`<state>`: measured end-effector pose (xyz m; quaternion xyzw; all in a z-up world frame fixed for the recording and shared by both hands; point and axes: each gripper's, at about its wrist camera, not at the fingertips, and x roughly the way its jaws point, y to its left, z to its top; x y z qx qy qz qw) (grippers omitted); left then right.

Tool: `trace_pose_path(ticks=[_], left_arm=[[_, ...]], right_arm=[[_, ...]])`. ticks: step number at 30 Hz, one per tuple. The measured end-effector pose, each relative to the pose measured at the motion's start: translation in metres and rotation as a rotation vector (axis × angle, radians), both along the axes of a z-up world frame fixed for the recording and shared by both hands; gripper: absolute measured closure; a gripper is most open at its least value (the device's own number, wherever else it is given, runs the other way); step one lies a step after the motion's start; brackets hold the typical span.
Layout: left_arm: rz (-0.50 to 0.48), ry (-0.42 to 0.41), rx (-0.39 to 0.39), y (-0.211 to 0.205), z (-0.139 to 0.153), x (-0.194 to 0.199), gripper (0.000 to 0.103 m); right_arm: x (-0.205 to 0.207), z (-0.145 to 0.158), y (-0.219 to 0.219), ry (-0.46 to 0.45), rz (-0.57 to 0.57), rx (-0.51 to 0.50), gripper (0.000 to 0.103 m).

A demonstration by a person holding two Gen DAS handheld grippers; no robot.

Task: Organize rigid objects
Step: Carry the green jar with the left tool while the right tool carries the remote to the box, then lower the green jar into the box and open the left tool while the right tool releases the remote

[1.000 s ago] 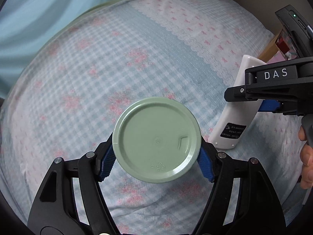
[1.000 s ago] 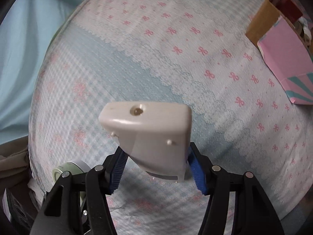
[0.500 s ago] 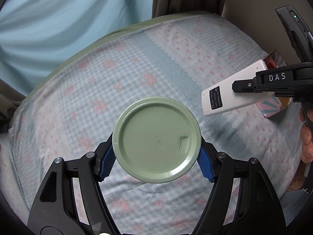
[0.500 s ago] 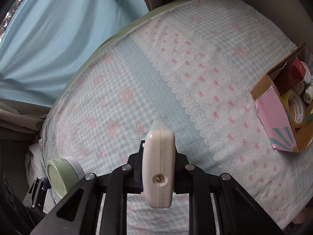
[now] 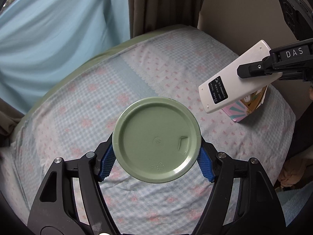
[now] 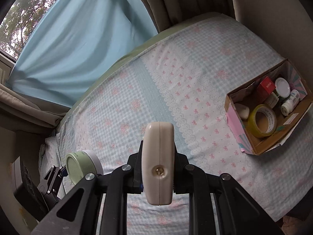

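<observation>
Nearest in the left wrist view, a round sage-green plastic jar (image 5: 156, 139) with a smooth moulded base and PET mark is clamped at its sides by the ribbed blue pads (image 5: 106, 164) of the left gripper (image 5: 156, 163), jaws about half spread, angled steeply down above the bed. In the right wrist view, a cream hard-plastic remote control (image 6: 158, 162), slab-shaped with rounded corners, is pinched edge-on by the right gripper (image 6: 157, 178), jaws drawn narrow onto it, also held clear of the bed. Below, a bedsheet (image 6: 176, 90) of blue gingham with pink bows and a scalloped lace band is spread. Far right on it an open cardboard box (image 6: 260, 146) is seen, containing a yellowish tape roll (image 6: 263, 120), a red carton, small white bottles. Beyond, a light blue curtain (image 6: 78, 45) is hung.
</observation>
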<state>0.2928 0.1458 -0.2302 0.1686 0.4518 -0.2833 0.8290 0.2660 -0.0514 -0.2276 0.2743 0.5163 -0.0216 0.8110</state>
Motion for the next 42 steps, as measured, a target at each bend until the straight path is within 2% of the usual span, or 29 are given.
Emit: trace_pose_path(ticks=[4, 9, 13, 18, 24, 30, 35, 42], left_arm=[[-0.031, -0.006, -0.003, -0.035, 0.014, -0.017, 0.034], [-0.023, -0.019, 0.01, -0.087, 0.026, -0.034, 0.034], [0.009, -0.029, 0.01, -0.137, 0.032, -0.045, 0.034], [0.045, 0.008, -0.006, -0.206, 0.024, -0.055, 0.034], [0.073, 0.062, -0.005, -0.284, -0.003, -0.059, 0.034], [0.097, 0.134, 0.029, -0.337, -0.042, -0.055, 0.034], [0.093, 0.173, 0.079, -0.367, -0.077, -0.044, 0.034], [0.089, 0.242, 0.147, -0.394, -0.128, -0.024, 0.034]], right_arm=[[-0.019, 0.019, -0.039, -0.02, 0.009, -0.034, 0.085], [-0.037, 0.026, -0.1, -0.03, 0.04, -0.064, 0.085], [-0.046, 0.024, -0.151, -0.025, 0.088, -0.08, 0.085], [-0.05, 0.014, -0.215, -0.001, 0.16, -0.081, 0.085], [-0.046, -0.003, -0.285, 0.037, 0.225, -0.084, 0.085], [-0.037, -0.031, -0.341, 0.078, 0.244, -0.01, 0.085], [-0.024, -0.063, -0.365, 0.105, 0.28, 0.072, 0.085], [-0.006, -0.121, -0.376, 0.168, 0.35, 0.198, 0.084]])
